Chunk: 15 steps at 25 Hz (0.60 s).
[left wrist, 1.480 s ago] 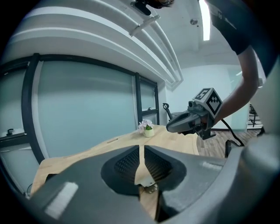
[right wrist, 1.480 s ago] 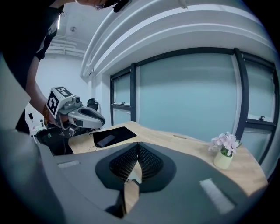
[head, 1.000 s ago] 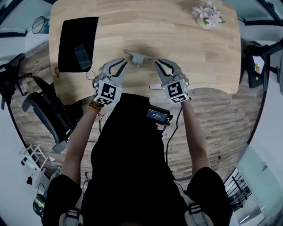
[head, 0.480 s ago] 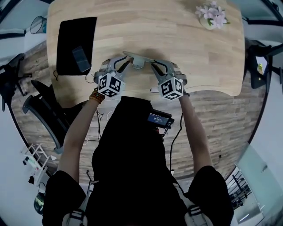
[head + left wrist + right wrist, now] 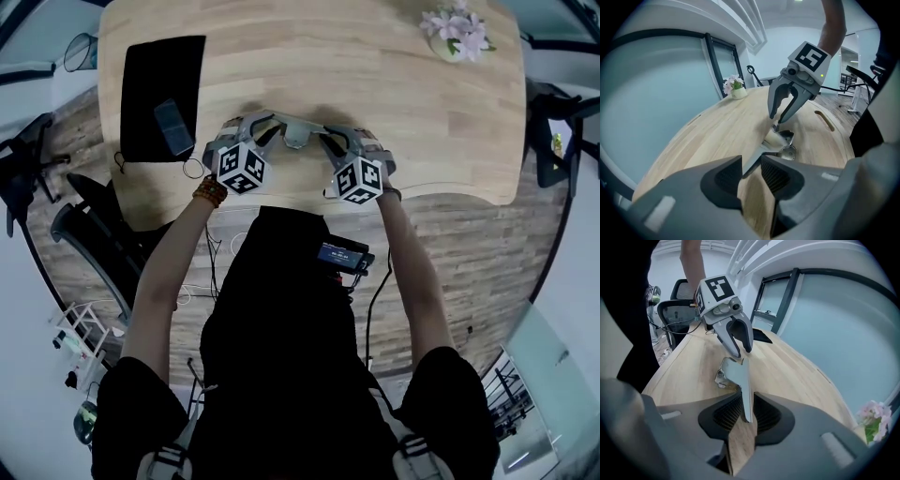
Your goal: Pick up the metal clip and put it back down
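Head view, around: a wooden table [image 5: 394, 94] carries a black mat [image 5: 155, 75] with a phone [image 5: 173, 127] lying on it at the left, and a flower pot [image 5: 455, 33] with pale flowers at the far right.
Head view, clip: the metal clip [image 5: 295, 134] is near the table's front edge, between the left gripper [image 5: 255, 127] and the right gripper [image 5: 330, 136].
Left gripper view: the jaws are clamped on one thin handle of the metal clip; the flower pot stands behind.
Right gripper view: the jaws are pressed on the other, flat handle; the black mat lies beyond.

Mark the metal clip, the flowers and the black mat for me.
metal clip [image 5: 295, 138]: head view, on its central body.
flowers [image 5: 457, 26]: head view, on the pale pink blossoms.
black mat [image 5: 150, 75]: head view, on its bare upper part.
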Each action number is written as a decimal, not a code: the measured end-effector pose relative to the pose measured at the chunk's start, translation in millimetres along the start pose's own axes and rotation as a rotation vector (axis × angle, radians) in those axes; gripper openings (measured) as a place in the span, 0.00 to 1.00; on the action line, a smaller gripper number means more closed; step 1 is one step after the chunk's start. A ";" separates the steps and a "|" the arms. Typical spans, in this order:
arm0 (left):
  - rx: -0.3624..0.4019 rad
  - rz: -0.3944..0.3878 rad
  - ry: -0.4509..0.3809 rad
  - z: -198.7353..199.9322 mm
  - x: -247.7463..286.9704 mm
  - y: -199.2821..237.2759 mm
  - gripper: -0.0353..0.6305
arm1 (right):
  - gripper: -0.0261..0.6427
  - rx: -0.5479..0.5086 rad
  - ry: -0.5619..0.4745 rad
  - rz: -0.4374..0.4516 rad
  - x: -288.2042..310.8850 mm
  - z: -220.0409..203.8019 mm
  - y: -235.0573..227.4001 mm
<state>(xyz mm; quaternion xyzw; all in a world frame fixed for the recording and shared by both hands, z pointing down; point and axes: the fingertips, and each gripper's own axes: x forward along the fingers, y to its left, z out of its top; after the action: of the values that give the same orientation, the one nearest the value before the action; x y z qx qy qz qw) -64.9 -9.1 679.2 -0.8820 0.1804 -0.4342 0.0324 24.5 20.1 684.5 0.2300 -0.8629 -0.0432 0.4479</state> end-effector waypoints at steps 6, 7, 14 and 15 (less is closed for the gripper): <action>0.023 -0.034 0.033 -8.3 15.2 -3.4 0.25 | 0.19 -0.018 0.031 0.010 12.6 -11.4 1.9; 0.027 -0.039 0.037 -9.7 17.1 -3.2 0.25 | 0.19 -0.019 0.033 0.011 13.6 -11.4 1.7; 0.008 -0.049 0.048 -12.2 25.2 0.0 0.25 | 0.18 -0.033 0.050 0.023 21.7 -10.2 3.5; 0.002 -0.049 0.045 -11.5 25.9 0.6 0.25 | 0.17 -0.031 0.050 0.024 22.8 -9.5 3.9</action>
<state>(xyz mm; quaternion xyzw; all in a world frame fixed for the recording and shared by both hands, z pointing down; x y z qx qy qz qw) -59.6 -17.5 705.8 -0.8760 0.1591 -0.4548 0.0188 19.4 14.8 708.4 0.2135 -0.8533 -0.0456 0.4735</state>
